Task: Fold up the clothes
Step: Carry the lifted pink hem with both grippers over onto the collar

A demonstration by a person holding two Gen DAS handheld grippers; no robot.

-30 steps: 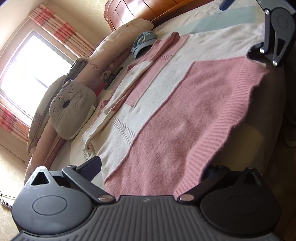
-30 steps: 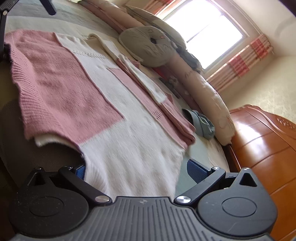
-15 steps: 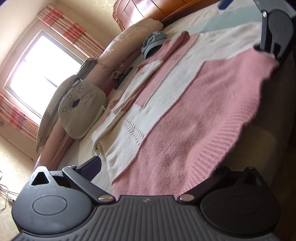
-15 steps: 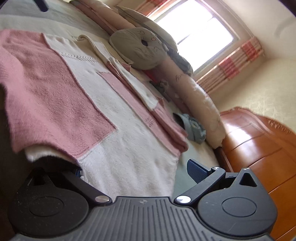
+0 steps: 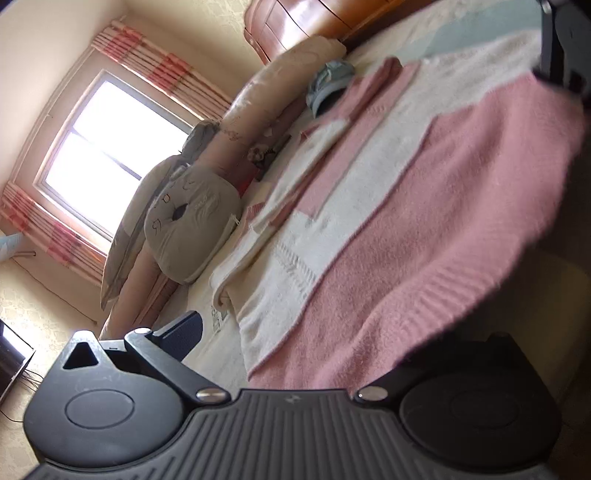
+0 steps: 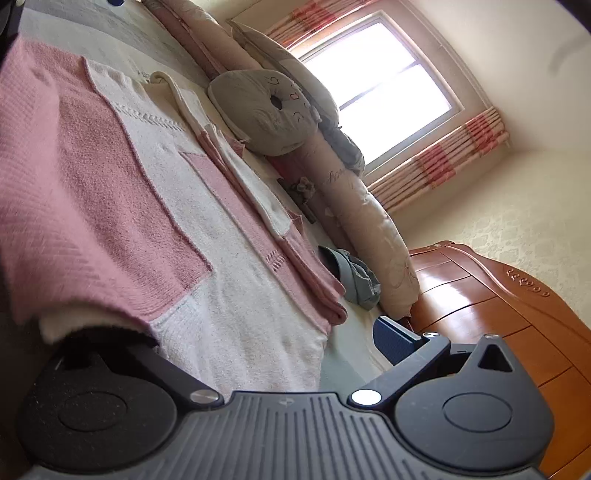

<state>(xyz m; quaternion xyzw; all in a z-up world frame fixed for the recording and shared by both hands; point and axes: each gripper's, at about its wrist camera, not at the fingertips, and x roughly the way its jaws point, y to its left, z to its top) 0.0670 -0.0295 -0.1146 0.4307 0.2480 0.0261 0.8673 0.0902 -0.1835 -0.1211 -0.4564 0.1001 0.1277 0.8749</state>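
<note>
With each gripper (image 5: 291, 354) (image 6: 273, 347) clamped on a hem corner of the sweater (image 5: 424, 206) lifted ahead over the bed (image 5: 461, 29), uneven pulling could skew the fold or slip the knit.

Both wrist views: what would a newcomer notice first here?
The pink and cream sweater fills both views, spread on the bed, its ribbed hem lifted between the tongs near the cameras. Behind it, a grey cat-face cushion leans by the long pillow. The bright window with red-striped curtains glares beyond.
</note>
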